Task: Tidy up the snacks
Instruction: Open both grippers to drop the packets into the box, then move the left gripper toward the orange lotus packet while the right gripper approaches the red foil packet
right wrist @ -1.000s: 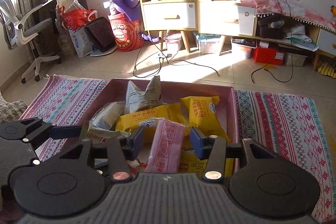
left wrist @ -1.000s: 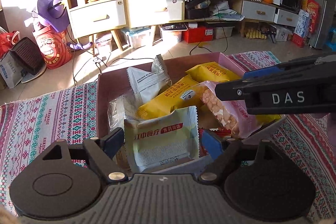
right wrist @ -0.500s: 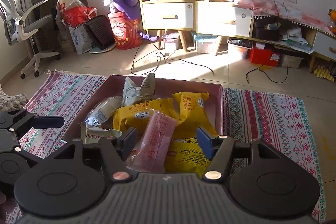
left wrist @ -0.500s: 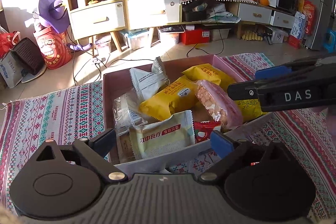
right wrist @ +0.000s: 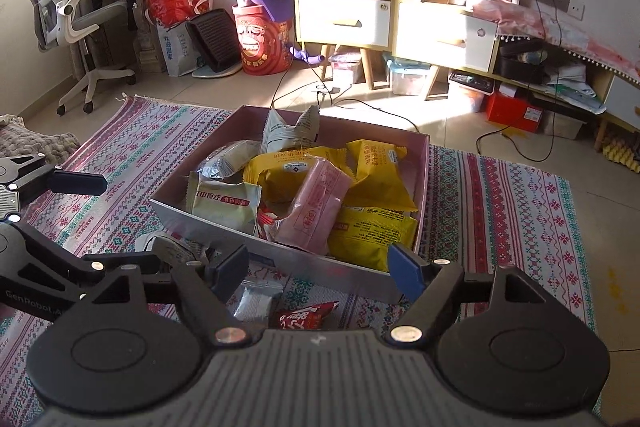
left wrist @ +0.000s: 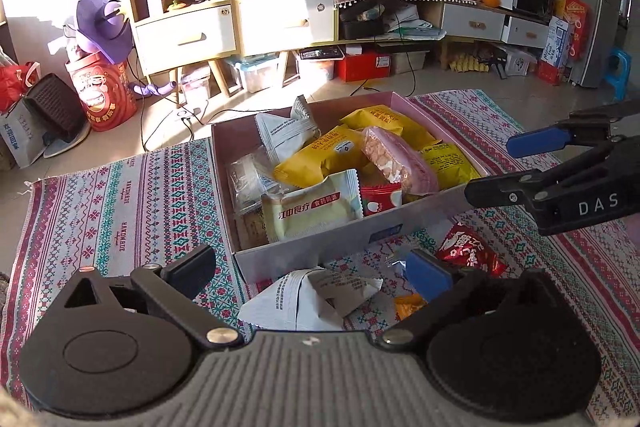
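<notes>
Both grippers backed off the pink box (left wrist: 320, 245) | left gripper (left wrist: 312, 267) and right gripper (right wrist: 318, 273) just spread, nothing between the jaws | pink packet (right wrist: 316, 205), pale packet (left wrist: 310, 211) now dropped inside | red packet (left wrist: 468, 253), white packet (left wrist: 308, 297) on rug next, I'd guess

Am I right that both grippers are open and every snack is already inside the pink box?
Not quite. Both the left gripper and right gripper are open, but a red packet and a white packet lie on the rug outside the pink box, as the left wrist view shows.
</notes>
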The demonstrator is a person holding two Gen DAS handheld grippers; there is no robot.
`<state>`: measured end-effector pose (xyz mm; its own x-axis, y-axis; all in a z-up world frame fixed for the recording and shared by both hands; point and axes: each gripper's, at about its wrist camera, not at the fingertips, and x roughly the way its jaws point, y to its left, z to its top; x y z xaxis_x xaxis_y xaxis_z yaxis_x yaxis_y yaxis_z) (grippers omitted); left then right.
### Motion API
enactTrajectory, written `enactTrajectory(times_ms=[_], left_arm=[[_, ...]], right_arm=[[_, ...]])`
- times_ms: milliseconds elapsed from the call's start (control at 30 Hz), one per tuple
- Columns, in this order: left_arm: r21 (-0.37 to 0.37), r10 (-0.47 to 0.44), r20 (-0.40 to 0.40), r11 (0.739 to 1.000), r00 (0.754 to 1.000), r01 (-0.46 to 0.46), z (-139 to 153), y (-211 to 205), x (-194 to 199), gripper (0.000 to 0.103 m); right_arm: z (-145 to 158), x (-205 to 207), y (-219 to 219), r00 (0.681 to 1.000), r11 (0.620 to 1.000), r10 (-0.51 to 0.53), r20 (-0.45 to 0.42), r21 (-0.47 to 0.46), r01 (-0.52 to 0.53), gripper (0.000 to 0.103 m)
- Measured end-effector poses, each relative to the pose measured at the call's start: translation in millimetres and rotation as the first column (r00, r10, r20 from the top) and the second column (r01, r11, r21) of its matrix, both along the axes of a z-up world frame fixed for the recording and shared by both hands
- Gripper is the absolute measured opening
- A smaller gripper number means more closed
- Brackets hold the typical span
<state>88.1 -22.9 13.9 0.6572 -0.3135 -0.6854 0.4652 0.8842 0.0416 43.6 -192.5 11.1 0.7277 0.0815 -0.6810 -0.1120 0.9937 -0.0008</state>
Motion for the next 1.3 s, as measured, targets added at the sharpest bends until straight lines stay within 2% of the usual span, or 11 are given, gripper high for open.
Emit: enactTrajectory(times_ms=[333,900,1300], left_arm=[[0.005,-0.042,-0.009,0.999,0.999,0.042,-3.3,0.4,-22.8,0.103],[0.031,-0.089,-0.054,0.995,0.995,0.091,-26.8,7.0,-49.9,0.103],[0.001,-0.127,-0.099,0.992,0.987,0.127,-42.6,-3.8,-58.6,0.103]], right_arm=[[-3.4,-22.3,5.7,0.999,1.0,0.031,-0.004,-0.002,-0.031,0.083],[-25.4,-45.2,10.3,0.997,0.998,0.067,-0.042,-0.015,-0.067,0.087],[-40.7,-46.6,9.0,0.995,0.997,0.068,-0.074,-0.021,-0.07,0.089]])
